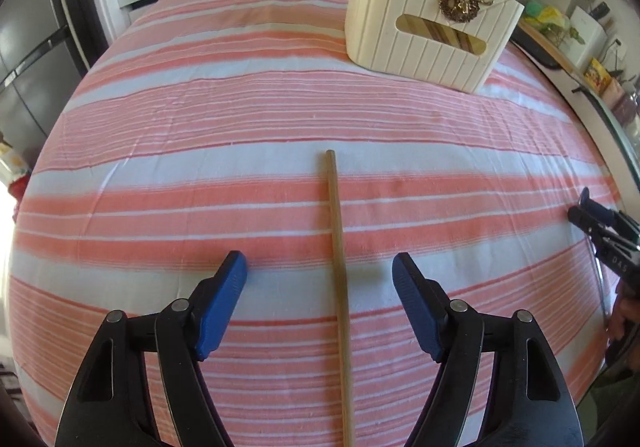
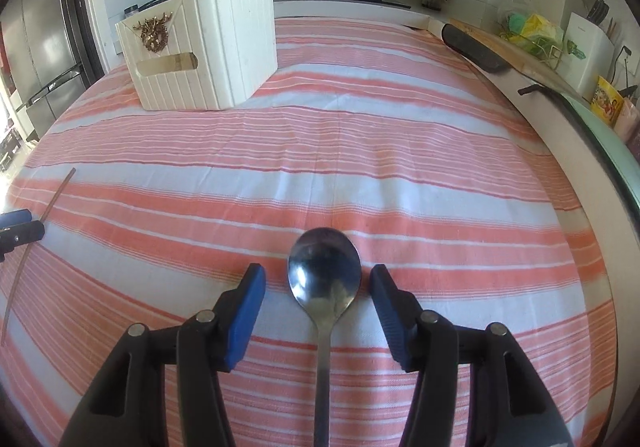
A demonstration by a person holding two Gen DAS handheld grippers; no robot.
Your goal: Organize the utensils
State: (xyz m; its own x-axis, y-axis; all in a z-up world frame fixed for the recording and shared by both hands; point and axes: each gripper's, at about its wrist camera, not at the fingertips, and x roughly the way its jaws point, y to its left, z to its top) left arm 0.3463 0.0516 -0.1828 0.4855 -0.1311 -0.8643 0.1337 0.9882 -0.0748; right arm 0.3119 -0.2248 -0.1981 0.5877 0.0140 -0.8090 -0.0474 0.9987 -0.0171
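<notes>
Both grippers pointed steeply down at the striped cloth (image 1: 200,135). Left gripper (image 1: 319,273) had its blue pads spread wide, straddling a wooden chopstick (image 1: 338,267) that lay flat on the cloth between them, pads not touching it. Right gripper (image 2: 317,287) stood moderately spread around a metal spoon (image 2: 325,279), bowl up, flat on the cloth; right pad very near the bowl, contact unclear. White bin (image 2: 208,59) sat far back, well apart from both.
</notes>
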